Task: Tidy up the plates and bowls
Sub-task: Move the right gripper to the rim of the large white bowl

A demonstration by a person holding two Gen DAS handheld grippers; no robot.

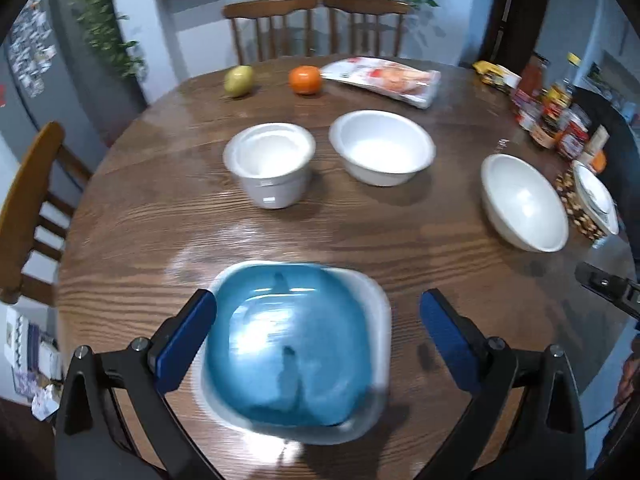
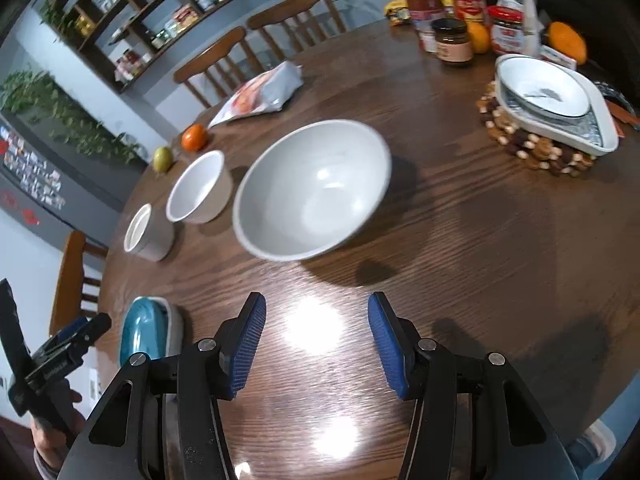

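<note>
The left gripper [image 1: 318, 332] hangs with jaws wide apart around the blue bowl [image 1: 292, 344], a squarish, glossy dish resting on the wooden table [image 1: 160, 220], its pads not pressing it. The right gripper [image 2: 317, 344], half-spread and empty, points at the big white bowl [image 2: 312, 190] just ahead; two smaller white bowls [image 2: 200, 188] sit beyond.

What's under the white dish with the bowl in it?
A round beaded mat lies under the white dish, poking out around its near side. The dish covers the mat's middle, so that part cannot be seen.
</note>
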